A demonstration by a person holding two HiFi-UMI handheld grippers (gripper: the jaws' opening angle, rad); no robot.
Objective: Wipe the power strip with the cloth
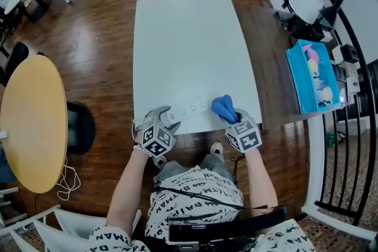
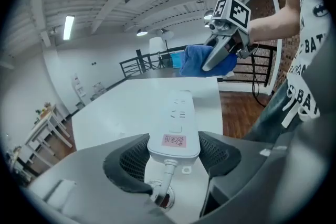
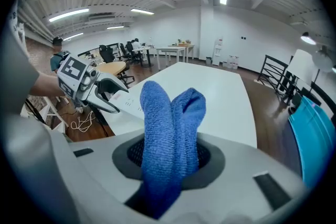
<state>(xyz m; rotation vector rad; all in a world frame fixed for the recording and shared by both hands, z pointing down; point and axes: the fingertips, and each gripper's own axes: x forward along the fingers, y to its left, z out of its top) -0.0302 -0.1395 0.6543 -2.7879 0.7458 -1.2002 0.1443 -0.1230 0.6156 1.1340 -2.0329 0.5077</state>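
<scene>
Your left hand-held gripper (image 1: 165, 117) (image 2: 173, 153) is grasping the strip (image 1: 192, 109) (image 2: 177, 122) by its cord end, with a pad against each side. A pink label (image 2: 174, 140) sits on that end, and the cord (image 2: 167, 176) runs back between the jaws. In the head view the white strip lies along the white tabletop's (image 1: 189, 38) 6 o'clock edge, and your left hand-held gripper holds its 9 o'clock end. Your right hand-held gripper (image 1: 234, 119) (image 3: 170, 157) is clenched on the blue cloth (image 1: 223, 107) (image 3: 170, 123), which is bunched upright between the jaws. The cloth is at the strip's 3 o'clock end; contact between them cannot be confirmed.
</scene>
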